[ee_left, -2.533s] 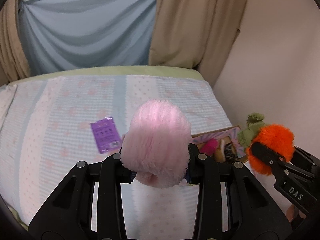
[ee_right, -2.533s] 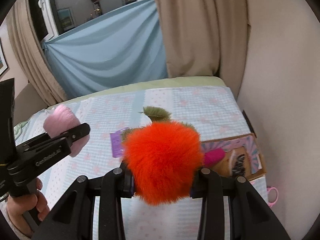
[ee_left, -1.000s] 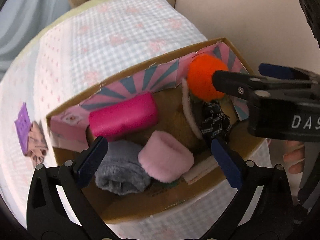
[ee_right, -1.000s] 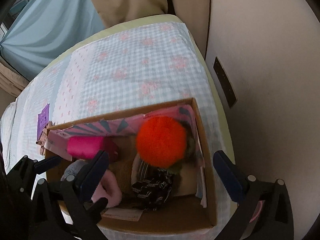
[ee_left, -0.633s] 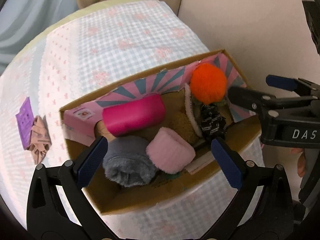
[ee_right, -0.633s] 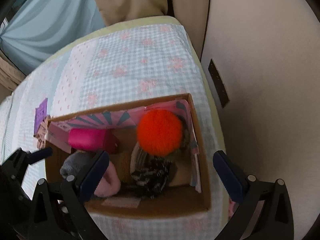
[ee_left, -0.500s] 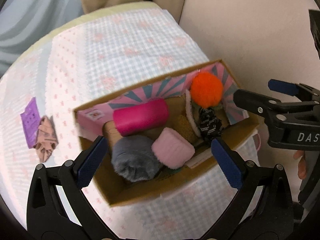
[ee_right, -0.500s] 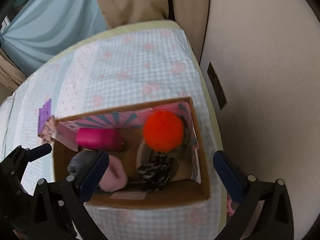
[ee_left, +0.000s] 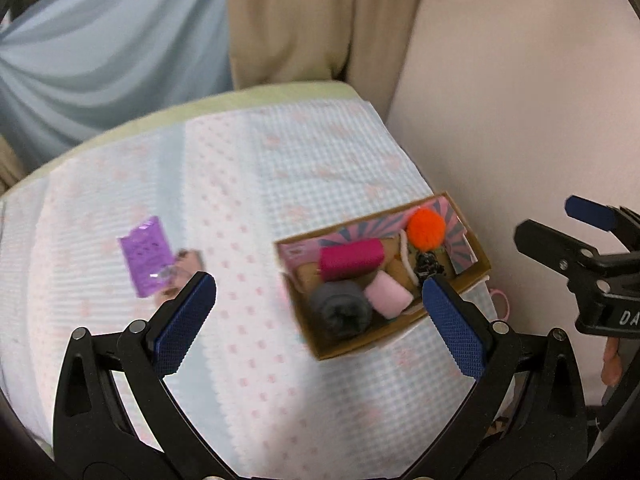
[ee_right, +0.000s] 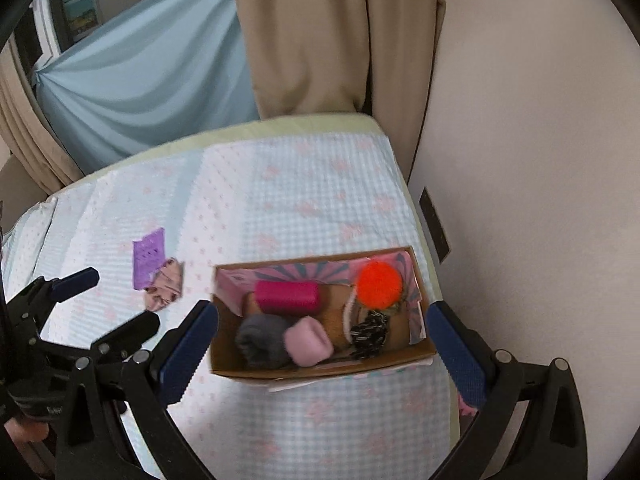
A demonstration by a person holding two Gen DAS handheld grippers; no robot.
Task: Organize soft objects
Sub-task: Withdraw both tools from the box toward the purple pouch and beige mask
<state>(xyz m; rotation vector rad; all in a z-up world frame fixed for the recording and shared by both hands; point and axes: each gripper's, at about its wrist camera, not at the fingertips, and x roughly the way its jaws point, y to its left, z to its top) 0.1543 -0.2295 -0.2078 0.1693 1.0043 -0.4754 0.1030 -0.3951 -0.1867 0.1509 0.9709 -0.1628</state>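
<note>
A cardboard box (ee_right: 316,370) sits on a bed (ee_right: 280,200) near its right edge, beside the wall. Inside lie an orange pom-pom (ee_right: 378,284), a magenta roll (ee_right: 286,297), a grey roll (ee_right: 262,340) and a pale pink roll (ee_right: 308,341). The left gripper (ee_left: 320,316) and the right gripper (ee_right: 322,354) both hover above the bed, spread wide and holding nothing. A purple packet (ee_left: 146,255) lies left of the box, touching a crumpled pink cloth (ee_right: 164,290).

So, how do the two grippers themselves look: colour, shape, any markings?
Both the left gripper and the right gripper are black, with triangular cut-out frames and silver screws. Their jaws carry blue pads with a fine diamond texture. White letters "DA" show on the right one, cut off; the left one's lettering is too small to read.
</note>
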